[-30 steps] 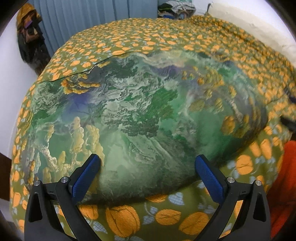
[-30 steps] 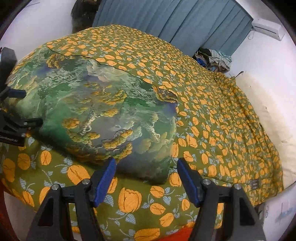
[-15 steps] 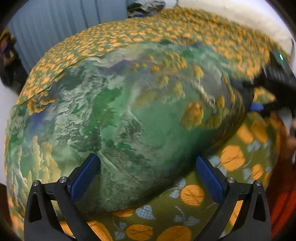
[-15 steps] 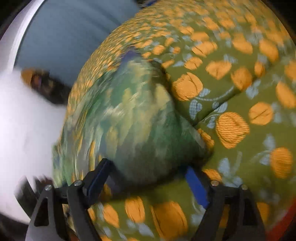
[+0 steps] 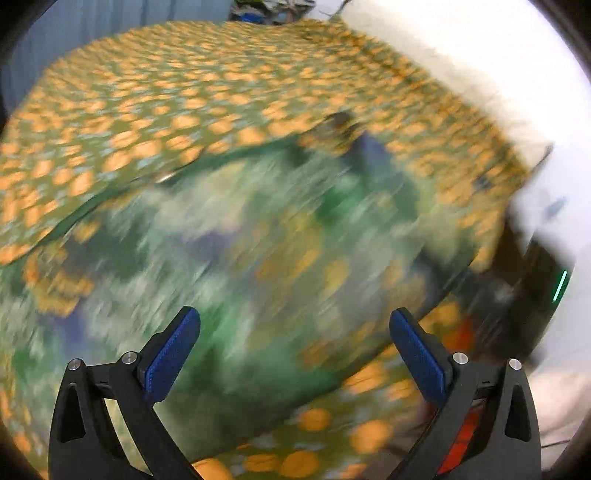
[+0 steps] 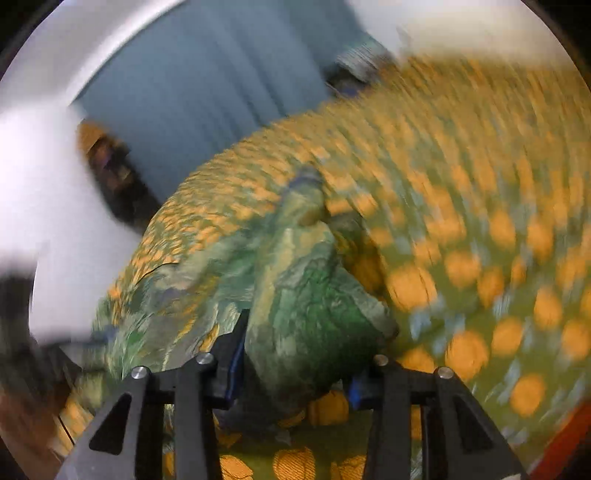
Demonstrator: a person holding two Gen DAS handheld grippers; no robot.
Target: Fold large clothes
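Observation:
A large green garment with a landscape print [image 5: 258,258] lies folded on a bed with an olive bedspread with orange flowers [image 5: 184,92]. My left gripper [image 5: 295,350] is open and empty, just above the garment's near edge. My right gripper [image 6: 295,369] is shut on a bunched corner of the garment [image 6: 314,306], and the cloth fills the space between its blue pads. Both views are blurred by motion.
Blue curtains [image 6: 207,85] hang behind the bed. A pile of clothes [image 5: 273,9] lies at the far end. A pale headboard or wall [image 5: 461,55] runs along the right. Something red [image 5: 461,435] sits at the bed's near edge.
My right gripper swung left to the garment's corner and closed on it, and the cloth now bunches up. My left gripper stayed open and turned to the right over the garment.

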